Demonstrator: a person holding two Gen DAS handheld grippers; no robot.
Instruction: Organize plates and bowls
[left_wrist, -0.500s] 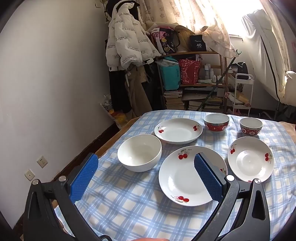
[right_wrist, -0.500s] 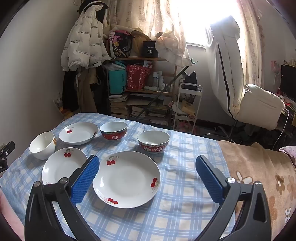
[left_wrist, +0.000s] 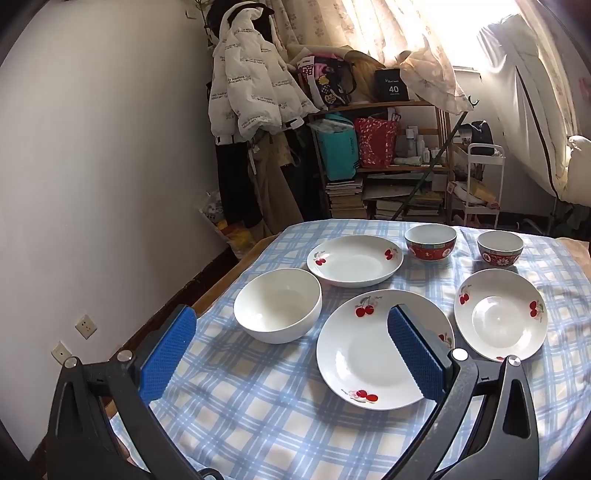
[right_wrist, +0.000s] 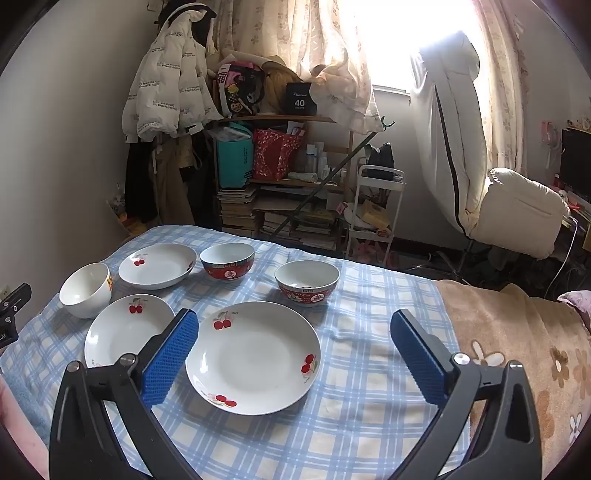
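Checked blue cloth (right_wrist: 369, 369) carries cherry plates and bowls.
Left claw (left_wrist: 291, 354) and right claw (right_wrist: 295, 354) hover, tilted downward, both spread wide, empty.

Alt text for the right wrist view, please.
The open, empty right gripper hovers over a checked tablecloth holding three cherry-print plates, two red bowls and a white bowl, none stacked. Behind are cluttered shelves.

Glossy ceramic plates (right_wrist: 252, 356) on matt checked cloth (right_wrist: 369, 387).

plates (right_wrist: 253, 356): three, cherry-print, upright, apart | bowls (right_wrist: 306, 282): two red, one white, upright
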